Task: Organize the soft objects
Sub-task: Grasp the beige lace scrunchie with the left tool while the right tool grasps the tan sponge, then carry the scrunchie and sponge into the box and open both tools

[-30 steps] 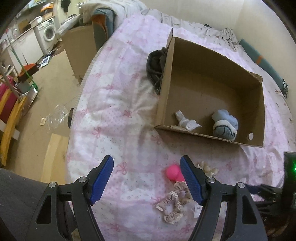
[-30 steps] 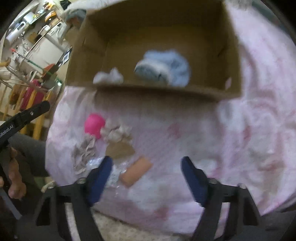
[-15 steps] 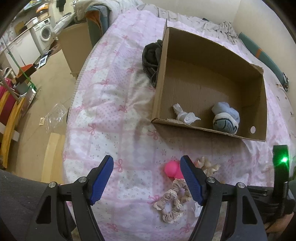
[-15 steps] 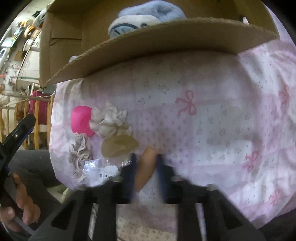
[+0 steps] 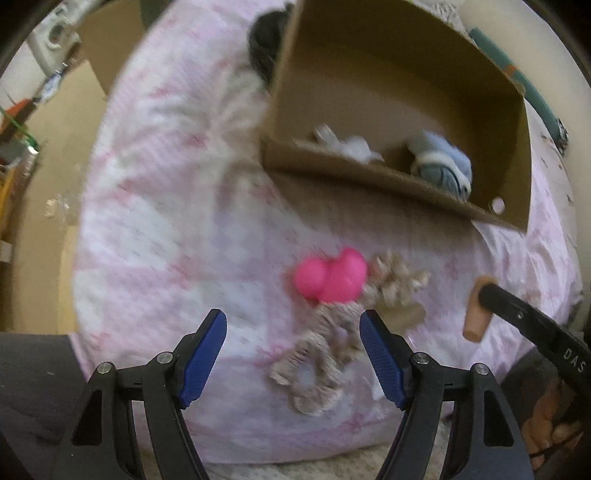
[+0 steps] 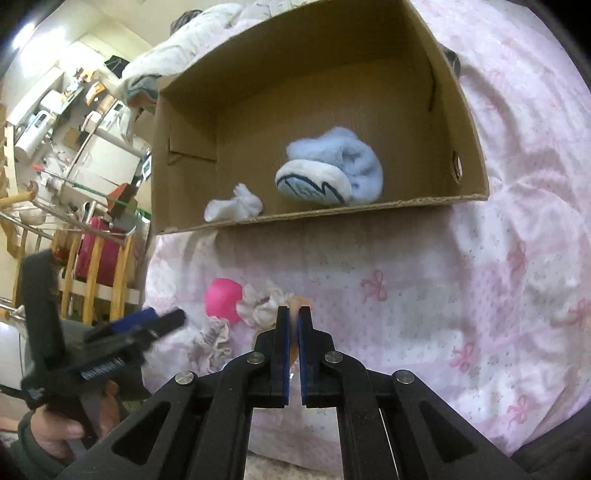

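Now, right gripper (image 6: 291, 325): my jaws pinch the peach foam piece (image 5: 476, 314), lower centre, light and squashy.
Left gripper (image 5: 291, 354): jaws spread above beige scrunchie (image 5: 314, 369).
Cardboard box (image 6: 332, 218): upper frame.

Pink bow-print bedspread (image 6: 517, 258); washing machine (image 5: 55, 29); beige floor (image 5: 44, 155); wooden rack (image 6: 92, 273).

My left gripper (image 5: 291, 354) hovers with jaws wide apart above the beige scrunchie (image 5: 314, 365) on the bed (image 5: 166, 221); pink toy (image 5: 330, 278) just beyond, cardboard box (image 5: 369, 173) farther.
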Available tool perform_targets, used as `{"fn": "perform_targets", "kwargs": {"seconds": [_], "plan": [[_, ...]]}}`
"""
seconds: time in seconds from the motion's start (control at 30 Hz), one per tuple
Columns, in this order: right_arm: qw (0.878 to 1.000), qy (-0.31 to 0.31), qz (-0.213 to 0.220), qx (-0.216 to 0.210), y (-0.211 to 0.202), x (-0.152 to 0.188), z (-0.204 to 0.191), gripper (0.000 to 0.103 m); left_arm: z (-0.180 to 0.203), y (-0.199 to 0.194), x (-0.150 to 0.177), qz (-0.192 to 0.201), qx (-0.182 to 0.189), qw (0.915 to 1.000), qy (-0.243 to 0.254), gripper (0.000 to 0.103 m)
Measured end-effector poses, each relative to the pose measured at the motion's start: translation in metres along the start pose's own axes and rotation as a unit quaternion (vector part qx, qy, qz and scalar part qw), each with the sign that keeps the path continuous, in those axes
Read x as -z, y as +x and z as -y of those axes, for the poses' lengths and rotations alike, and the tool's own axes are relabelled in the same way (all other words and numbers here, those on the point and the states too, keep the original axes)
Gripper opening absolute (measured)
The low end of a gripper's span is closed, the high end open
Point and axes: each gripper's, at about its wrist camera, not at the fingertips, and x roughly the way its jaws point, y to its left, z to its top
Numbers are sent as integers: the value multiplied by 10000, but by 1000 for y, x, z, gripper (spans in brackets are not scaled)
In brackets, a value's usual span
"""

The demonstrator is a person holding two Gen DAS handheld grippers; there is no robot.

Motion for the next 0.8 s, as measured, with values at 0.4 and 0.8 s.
{"fn": "perform_targets", "kwargs": {"seconds": [0.4, 0.8], "plan": [[9997, 158, -132, 97, -3, 3, 13, 6, 12, 36, 9, -802, 77, 9964, 283, 65], [9996, 172, -143, 168, 3, 4, 11, 6, 0, 31, 15, -745, -340, 9964, 229, 11]]}}
